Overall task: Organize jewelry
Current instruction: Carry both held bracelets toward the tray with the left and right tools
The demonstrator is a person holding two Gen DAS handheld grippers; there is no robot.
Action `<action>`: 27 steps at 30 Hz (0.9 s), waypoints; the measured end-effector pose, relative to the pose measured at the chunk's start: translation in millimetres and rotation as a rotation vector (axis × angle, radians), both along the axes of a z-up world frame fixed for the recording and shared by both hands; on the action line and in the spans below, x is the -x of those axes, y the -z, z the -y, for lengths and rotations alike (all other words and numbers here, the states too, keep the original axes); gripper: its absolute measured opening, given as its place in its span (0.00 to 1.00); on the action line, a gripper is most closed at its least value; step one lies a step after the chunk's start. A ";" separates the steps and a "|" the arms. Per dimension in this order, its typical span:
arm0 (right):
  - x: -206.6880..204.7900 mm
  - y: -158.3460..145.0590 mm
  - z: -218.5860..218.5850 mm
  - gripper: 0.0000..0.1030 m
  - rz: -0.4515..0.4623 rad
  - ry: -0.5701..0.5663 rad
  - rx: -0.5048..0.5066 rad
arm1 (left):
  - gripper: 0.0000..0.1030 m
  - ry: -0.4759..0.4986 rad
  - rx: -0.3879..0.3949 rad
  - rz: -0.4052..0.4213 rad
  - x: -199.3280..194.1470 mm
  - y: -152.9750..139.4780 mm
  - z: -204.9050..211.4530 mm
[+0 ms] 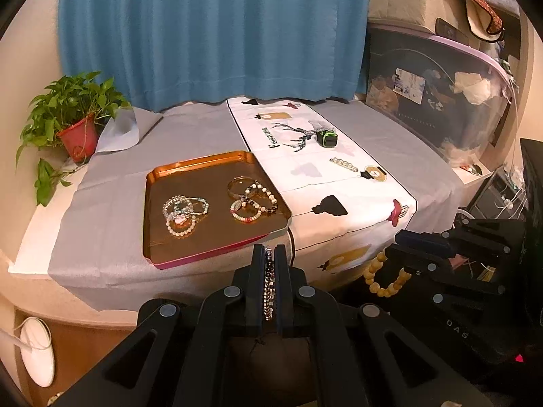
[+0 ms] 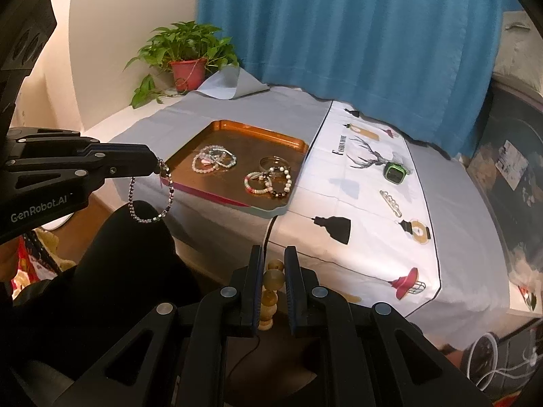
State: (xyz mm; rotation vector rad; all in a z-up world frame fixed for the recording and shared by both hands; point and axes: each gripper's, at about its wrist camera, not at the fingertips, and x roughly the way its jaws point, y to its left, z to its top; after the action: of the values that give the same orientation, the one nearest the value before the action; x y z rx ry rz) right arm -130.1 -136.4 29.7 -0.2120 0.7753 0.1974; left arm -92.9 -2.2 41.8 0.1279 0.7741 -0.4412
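Observation:
My left gripper (image 1: 269, 254) is shut on a dark crystal bead bracelet (image 1: 268, 285), held in front of the table's near edge; the bracelet hangs as a loop in the right wrist view (image 2: 149, 196). My right gripper (image 2: 274, 257) is shut on a wooden bead bracelet (image 2: 273, 279), which also shows in the left wrist view (image 1: 380, 276), below the table edge. An orange tray (image 1: 159, 183) on the grey cloth holds several bracelets (image 1: 183, 212) (image 1: 253, 201). A green watch (image 1: 326, 138) and a pearl hair clip (image 1: 343, 164) lie on the white printed cloth.
A potted plant (image 1: 73, 118) stands at the table's far left corner. A blue curtain (image 1: 210, 34) hangs behind. A clear storage bin (image 1: 437, 101) sits to the right. The white cloth (image 1: 339, 183) hangs over the front edge.

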 end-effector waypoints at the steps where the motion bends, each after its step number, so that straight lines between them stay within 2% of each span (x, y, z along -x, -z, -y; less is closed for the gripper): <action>1: -0.8 0.2 -1.0 0.12 -0.001 -0.001 0.002 | 0.03 -0.002 0.001 0.000 -0.6 0.1 -1.0; 14: -28.7 7.2 -10.8 0.12 -0.026 -0.007 0.012 | 0.03 -0.034 0.043 -0.025 -22.4 0.5 -24.5; 27: -91.9 0.5 -25.3 0.13 -0.002 -0.010 -0.030 | 0.03 -0.090 0.050 -0.029 -75.1 -6.4 -50.7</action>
State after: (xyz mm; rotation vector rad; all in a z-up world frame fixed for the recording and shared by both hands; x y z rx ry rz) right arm -38.2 -111.0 29.3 -0.1871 0.7727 0.2190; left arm -17.8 48.5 48.3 0.0401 0.7932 -0.3772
